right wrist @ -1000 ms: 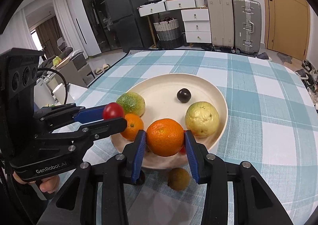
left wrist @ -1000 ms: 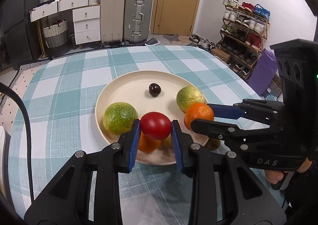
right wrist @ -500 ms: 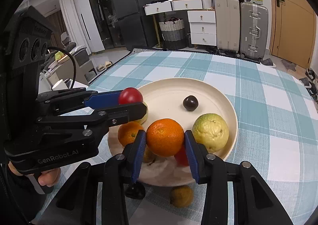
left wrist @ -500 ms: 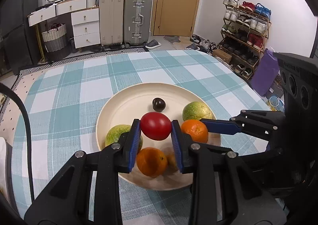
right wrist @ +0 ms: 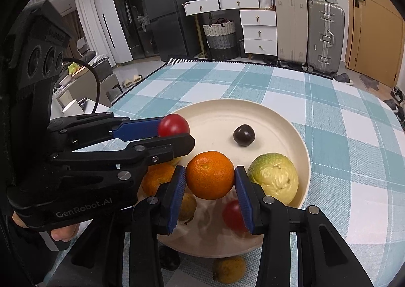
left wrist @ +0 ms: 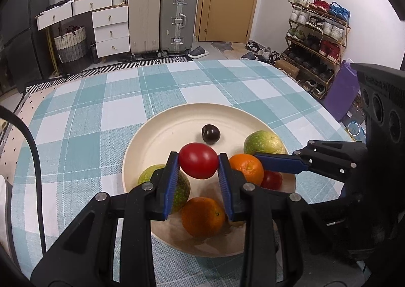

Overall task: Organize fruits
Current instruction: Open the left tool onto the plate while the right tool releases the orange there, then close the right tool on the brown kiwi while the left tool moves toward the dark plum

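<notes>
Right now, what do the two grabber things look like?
Both are black plastic with silver screws and blue ribbed pads inside the jaws. The left gripper has white "GenRobot.AI" lettering, three round holes on its boxy top, and a black cable. The right gripper has the same holes. A bare fingertip shows under the left handle.

You see a cream plate (left wrist: 157, 132) on a teal-and-white checked desk (left wrist: 83, 119), bearing a dark purple fruit (left wrist: 210, 134).

Red tomato (left wrist: 198, 164) and orange (right wrist: 210, 174) aloft over cream plate (left wrist: 162, 125) of fruit.
</notes>
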Tool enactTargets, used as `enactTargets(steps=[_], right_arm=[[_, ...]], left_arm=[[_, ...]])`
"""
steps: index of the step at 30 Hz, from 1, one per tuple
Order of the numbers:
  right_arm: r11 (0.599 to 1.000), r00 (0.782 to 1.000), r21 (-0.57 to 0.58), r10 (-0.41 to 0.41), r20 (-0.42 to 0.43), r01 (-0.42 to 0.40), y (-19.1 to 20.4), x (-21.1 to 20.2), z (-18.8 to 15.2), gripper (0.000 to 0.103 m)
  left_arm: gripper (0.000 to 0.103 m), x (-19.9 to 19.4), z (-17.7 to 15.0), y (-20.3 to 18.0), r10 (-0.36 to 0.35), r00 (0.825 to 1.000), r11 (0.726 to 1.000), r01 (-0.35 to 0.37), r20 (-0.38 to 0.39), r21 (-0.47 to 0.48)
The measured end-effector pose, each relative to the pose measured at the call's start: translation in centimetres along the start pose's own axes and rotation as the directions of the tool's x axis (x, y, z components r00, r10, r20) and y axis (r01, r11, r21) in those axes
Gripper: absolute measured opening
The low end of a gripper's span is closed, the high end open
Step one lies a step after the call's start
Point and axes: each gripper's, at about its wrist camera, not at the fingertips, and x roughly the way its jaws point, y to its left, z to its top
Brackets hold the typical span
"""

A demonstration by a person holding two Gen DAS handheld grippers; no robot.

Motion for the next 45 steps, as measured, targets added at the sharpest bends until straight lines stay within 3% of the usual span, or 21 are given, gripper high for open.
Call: enactTargets(steps=[6,13,16,18,23,24,30,33,45], right_arm=[[1.000,1.000,-0.010,0.004,-0.008,-0.004,0.3,0.0,-0.4,0.041],[1.000,1.000,-0.025,-0.007,0.029,0.008,0.4,-1.6,-1.2,0.053],[0.999,0.998,-0.011,-0.033,0.056,0.034,0.0,-2.9,-1.8,0.063],[0.999,0.997,0.003,-0.038,0.068,0.038,-0.2,-3.9,-2.2,0.071],[0.997,0.994,0.036,-0.073,0.079,0.070,-0.7,-5.7,-3.3,0.089],[0.996,0.994,0.041,-0.076,0.076,0.073,-0.8,-5.8,-3.4,0.090],[0.993,0.992,0.056,-0.104,0.078,0.100,-1.0,-6.7,-4.5,0.102],[0.992,0.991,0.059,-0.112,0.078,0.107,-1.0,-7.2,-5.0,0.103],[0.990,0.990,0.056,-0.135,0.049,0.132,-1.1,-7.7,-6.5,0.103]], left_arm=[[0.028,0.3,-0.2,-0.3,-0.002,1.000,1.000,0.002,-0.007,0.014],[0.028,-0.1,-0.4,-0.7,0.018,1.000,1.000,-0.018,-0.011,0.023],[0.029,-0.9,-0.6,-0.5,0.014,1.000,1.000,-0.014,-0.009,0.011],[0.036,-1.8,-0.9,-0.5,0.015,1.000,1.000,-0.015,0.005,0.007],[0.078,-4.8,-1.9,-0.7,0.022,0.998,1.000,-0.022,0.061,-0.007],[0.082,-5.4,-2.2,-0.8,0.026,0.997,1.000,-0.025,0.072,-0.014],[0.088,-8.3,-4.0,-1.6,0.042,0.994,0.999,-0.040,0.099,-0.014],[0.101,-9.4,-4.8,-2.1,0.055,0.992,0.998,-0.054,0.113,-0.013],[0.102,-10.1,-7.7,-3.2,0.076,0.993,0.996,-0.070,0.095,-0.059]])
